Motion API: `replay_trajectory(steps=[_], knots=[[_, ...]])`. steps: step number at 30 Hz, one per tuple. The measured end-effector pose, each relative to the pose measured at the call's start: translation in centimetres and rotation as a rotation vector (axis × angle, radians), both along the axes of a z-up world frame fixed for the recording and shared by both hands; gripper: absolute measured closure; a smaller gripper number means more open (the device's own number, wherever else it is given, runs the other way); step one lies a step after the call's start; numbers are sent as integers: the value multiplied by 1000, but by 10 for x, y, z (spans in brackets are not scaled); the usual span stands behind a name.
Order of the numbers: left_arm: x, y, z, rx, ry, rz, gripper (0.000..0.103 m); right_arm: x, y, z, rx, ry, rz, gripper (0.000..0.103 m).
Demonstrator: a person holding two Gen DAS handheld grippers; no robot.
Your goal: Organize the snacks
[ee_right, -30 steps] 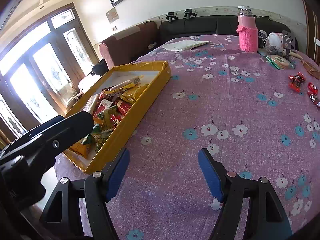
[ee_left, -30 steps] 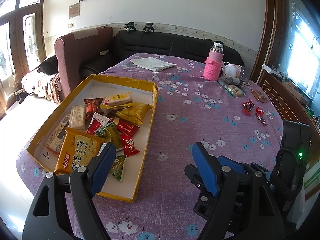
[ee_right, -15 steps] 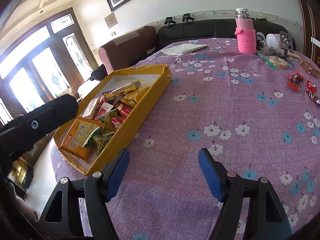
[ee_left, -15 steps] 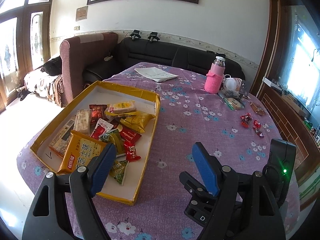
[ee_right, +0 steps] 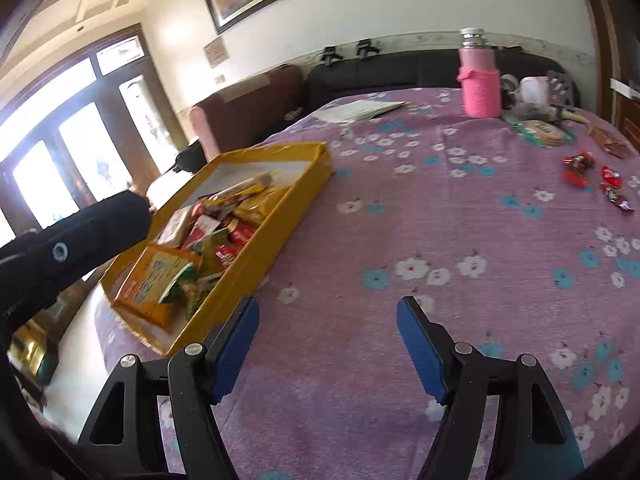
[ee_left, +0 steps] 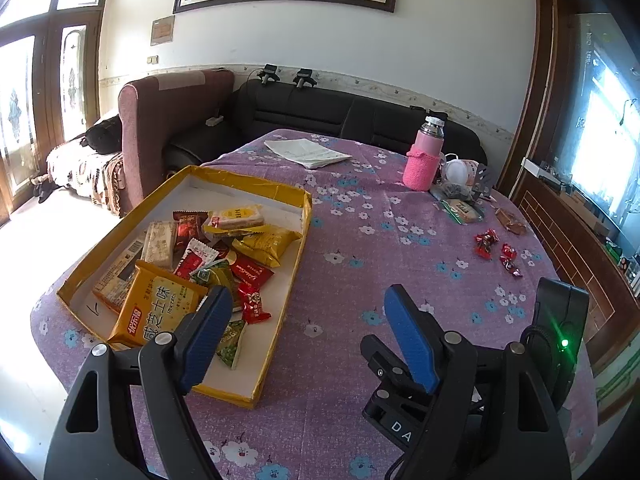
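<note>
Right now your left gripper hangs over purple flowered tablecloth, blue pads spread, nothing between them. Your right gripper likewise spread and empty over bare cloth. Yellow tray of snack packets sits ahead-left of both; its near corner lies just beside your left gripper's left finger. Big orange packet lies at tray's near end. Three red wrapped candies lie loose on cloth, well ahead-right of your right gripper. Pink bottle stands far ahead.
</note>
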State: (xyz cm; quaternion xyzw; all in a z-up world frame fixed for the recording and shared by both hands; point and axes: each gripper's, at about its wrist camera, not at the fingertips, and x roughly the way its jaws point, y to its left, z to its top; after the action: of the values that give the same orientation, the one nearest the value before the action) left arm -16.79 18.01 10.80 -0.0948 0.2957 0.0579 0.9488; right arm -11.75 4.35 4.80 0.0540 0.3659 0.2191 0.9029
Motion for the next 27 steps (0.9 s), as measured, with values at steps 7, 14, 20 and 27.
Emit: replay_trajectory(steps=[7,14,20,27], knots=[[-4,4,2,-18,-23,7,24,-6,-5,3,-24,-46,-42,27],[-2,11,-2,-49,-23,21,24,-3,-2,-1,-26,-28,-26,27],[0,14,-6,-69,-20,24,24,1,-1,-5,-24,-4,-18,27],[0,16,-5,-74,-33,35,24,2,0,-8,-22,11,-2,27]])
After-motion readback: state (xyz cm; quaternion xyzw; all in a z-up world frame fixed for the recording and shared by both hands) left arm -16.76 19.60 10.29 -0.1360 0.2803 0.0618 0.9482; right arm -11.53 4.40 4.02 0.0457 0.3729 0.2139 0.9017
